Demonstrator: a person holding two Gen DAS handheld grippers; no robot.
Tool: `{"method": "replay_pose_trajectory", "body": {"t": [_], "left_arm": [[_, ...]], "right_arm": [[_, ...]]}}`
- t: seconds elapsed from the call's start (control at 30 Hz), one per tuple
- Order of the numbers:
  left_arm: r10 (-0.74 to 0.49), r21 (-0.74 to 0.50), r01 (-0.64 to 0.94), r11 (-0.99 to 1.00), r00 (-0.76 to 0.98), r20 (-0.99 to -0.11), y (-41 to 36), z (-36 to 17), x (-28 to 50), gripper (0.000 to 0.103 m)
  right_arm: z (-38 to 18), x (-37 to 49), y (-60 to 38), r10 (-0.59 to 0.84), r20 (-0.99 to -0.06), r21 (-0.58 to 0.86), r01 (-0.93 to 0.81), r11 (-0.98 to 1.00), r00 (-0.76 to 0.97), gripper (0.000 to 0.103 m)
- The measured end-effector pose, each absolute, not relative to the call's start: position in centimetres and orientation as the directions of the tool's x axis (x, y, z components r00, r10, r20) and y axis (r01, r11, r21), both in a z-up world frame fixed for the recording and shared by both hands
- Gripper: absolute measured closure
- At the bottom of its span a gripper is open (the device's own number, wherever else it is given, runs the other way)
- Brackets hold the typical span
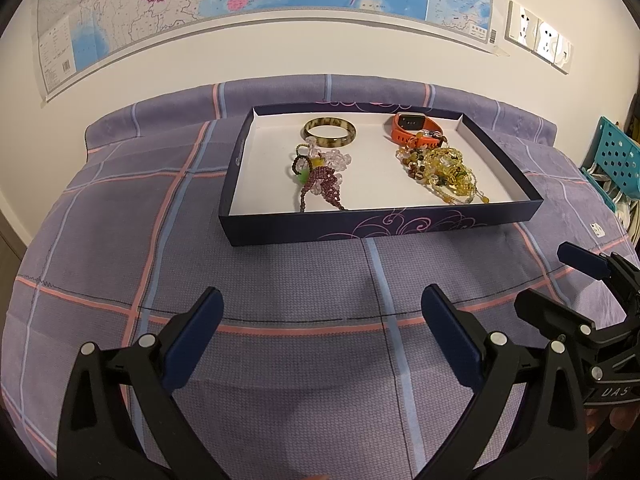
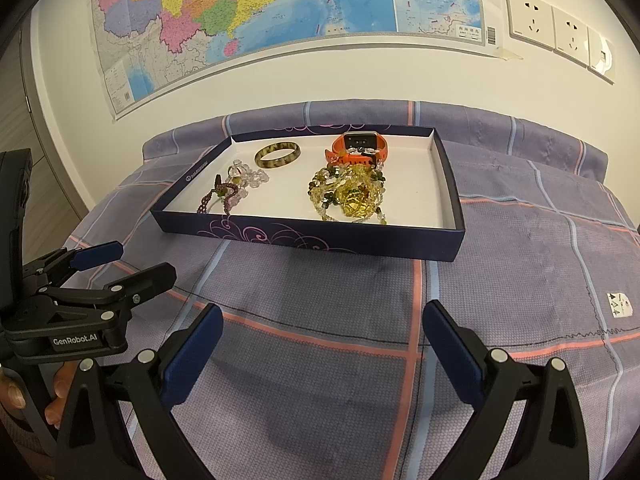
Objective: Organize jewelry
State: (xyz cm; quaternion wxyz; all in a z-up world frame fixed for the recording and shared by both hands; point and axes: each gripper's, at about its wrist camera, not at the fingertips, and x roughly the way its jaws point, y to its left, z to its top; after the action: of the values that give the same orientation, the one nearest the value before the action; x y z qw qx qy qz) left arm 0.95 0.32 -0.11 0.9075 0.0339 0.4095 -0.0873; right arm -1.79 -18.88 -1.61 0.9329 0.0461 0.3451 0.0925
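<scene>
- Purple checked bedcover (image 1: 280,300) spreads under everything; the soft cloth gives a flat bed for the work, and the tray presses a little into it.
- Left gripper (image 1: 320,332) hovers low over the cover, well short of the tray, its blue-padded jaws spread wide and holding nothing, probably parked there to keep the whole tray in sight.
- Dark navy tray (image 1: 384,226) with a white floor sits ahead of both tools; its low walls keep loose pieces from rolling away.
- On the tray's left half lies a tangle of purple and clear bead strands (image 1: 318,178), with a mottled brown bangle (image 1: 329,132) just behind it, apart from the beads.
- On the right half an orange watch (image 1: 414,128) stands against the back wall, and a heap of yellow and amber beads (image 1: 444,172) touches its strap; like seems grouped with like, though both bead heaps are knotted.
- Right gripper (image 2: 322,336) also hangs over the cover near the tray's front, jaws wide and bare.
- My guess: the sorting is nearly all done or not started; I cannot tell which.
</scene>
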Motion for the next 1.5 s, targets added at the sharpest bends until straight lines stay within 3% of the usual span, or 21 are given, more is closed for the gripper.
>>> {"method": "replay_pose_trajectory", "body": {"t": [1.27, 1.5], "left_arm": [[-0.141, -0.010, 0.199, 0.980, 0.658, -0.740, -0.3, -0.2, 0.8, 0.005], [-0.156, -0.024, 0.217, 0.976, 0.618, -0.770, -0.3, -0.7, 1.4, 0.005]], "right_arm": [[-1.6, -1.7, -19.2, 0.215, -0.638, 0.160, -0.145, 0.976, 0.740, 0.007], [-1.8, -1.2, -22.3, 0.242, -0.656, 0.196, -0.149, 0.969, 0.715, 0.007]]}}
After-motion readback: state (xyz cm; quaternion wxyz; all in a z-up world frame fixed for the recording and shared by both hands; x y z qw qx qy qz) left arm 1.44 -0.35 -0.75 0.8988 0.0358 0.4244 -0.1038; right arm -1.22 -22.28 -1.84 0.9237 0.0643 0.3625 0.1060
